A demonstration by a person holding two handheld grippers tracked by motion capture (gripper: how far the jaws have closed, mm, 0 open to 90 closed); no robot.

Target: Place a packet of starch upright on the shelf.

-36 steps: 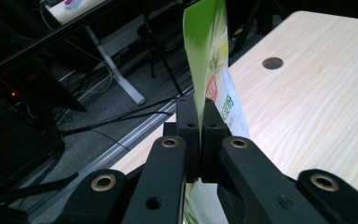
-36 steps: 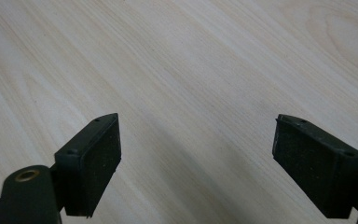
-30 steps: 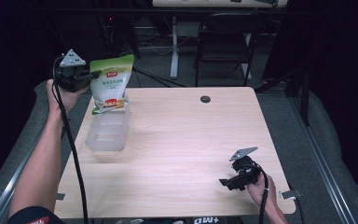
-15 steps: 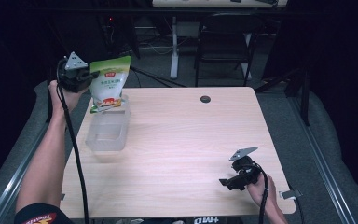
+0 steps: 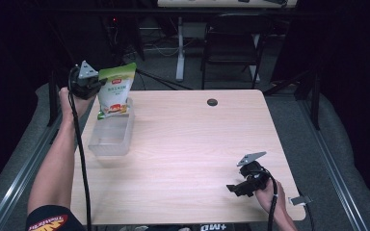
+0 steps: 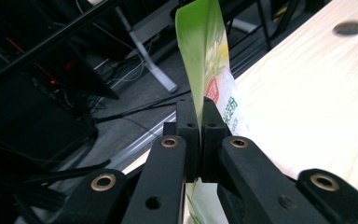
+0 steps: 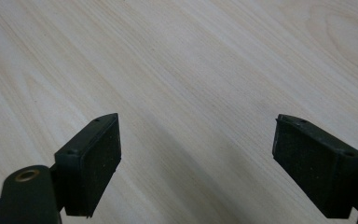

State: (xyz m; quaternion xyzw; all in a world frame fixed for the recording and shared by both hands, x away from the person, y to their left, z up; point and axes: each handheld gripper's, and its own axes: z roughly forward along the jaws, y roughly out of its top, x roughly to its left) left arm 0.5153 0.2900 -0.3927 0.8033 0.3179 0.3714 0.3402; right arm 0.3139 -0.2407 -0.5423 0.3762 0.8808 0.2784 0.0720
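**Snack pouch held by a thin edge over the clear bin**

We hold the left gripper (image 5: pixel 95 85) at about ten o'clock on the table (image 5: pixel 192 144), its jaws pressed tight together on the side edge of a green snack pouch (image 5: pixel 114 91). In the left gripper view the jaws pinch only a narrow strip of the pouch's film (image 6: pixel 205 56), so we judge the hold to be slim. If the pouch swings or we tilt the hand quickly, the film could slide out from between the jaws and the pouch could fall beside the clear plastic bin (image 5: pixel 110 137) rather than into it. The bin looks light, and a bump from the pouch's lower edge might push it toward the table's nine o'clock edge, which it is near.

The pouch hangs with its long axis near upright, the top leaning slightly toward one o'clock, its printed face turned toward us. Its bottom sits just above, or touching, the bin's far end; we cannot tell which.

Our right gripper (image 5: pixel 243 185) rests at about five o'clock, its jaws spread wide with nothing between them, only bare wood (image 7: pixel 191 93) below.
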